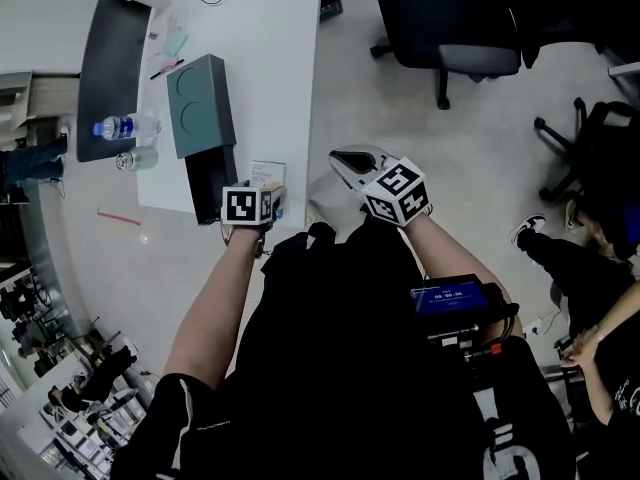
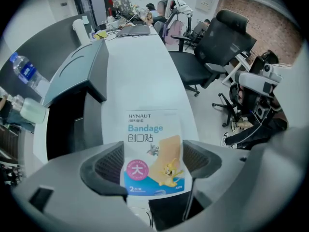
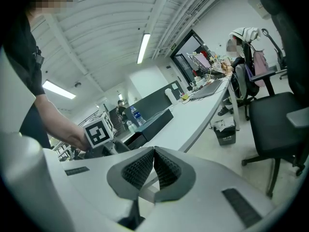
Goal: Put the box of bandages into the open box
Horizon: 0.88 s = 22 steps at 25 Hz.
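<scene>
- Left tool (image 2: 152, 164): jaws clamped on the box of bandages (image 2: 150, 151), one pad on each side edge; printed face up toward the camera.
- Box of bandages: white, blue and orange; held over the near end of the desk (image 1: 275, 78), just right of the open box (image 1: 209, 184).
- Open box: dark and empty-looking, its grey-green lid (image 1: 201, 105) raised behind it.
- Right tool (image 3: 153, 169): jaws pressed together, nothing between them; held over the floor, right of the desk.
- Water bottle (image 1: 126, 126): lying at the desk's left side.
</scene>
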Motion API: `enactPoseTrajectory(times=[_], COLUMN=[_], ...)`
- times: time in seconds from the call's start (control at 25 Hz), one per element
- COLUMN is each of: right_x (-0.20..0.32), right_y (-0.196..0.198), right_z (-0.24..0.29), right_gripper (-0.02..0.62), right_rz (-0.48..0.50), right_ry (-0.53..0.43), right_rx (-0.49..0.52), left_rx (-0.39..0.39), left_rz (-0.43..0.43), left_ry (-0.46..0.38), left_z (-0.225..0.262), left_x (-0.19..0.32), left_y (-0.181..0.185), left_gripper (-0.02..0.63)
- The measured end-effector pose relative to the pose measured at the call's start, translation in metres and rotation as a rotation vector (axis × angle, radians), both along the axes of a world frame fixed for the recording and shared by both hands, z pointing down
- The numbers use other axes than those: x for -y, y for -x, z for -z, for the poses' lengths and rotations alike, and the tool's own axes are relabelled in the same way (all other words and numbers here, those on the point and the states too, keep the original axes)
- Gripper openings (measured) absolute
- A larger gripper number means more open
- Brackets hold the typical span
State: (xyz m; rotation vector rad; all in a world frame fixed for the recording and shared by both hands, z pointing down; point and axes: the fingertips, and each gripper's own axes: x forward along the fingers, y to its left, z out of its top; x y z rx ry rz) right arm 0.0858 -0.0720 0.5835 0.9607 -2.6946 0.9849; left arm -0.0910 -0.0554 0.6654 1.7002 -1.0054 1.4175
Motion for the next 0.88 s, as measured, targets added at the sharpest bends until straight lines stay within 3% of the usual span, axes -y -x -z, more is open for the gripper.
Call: enactPoseTrajectory(times=[0.48,0.88], right_x=[-0.007,0.008], right_y=[0.008,0.030], right_z=[0.010,0.024], right_gripper=[0.026,0.026], right_rz=[0.095,0.112], right_ry=[-0.034,-0.063], right_rx=[-0.059,-0.081], left_rx=[-0.137,-0.242], left_rz=[0.103,0.170], left_ry=[-0.082,-0.118], left_z=[0.023,0.044], left_x=[0.001,-0.004], left_y=[-0.005,0.008], left_gripper=[0.380,0.380])
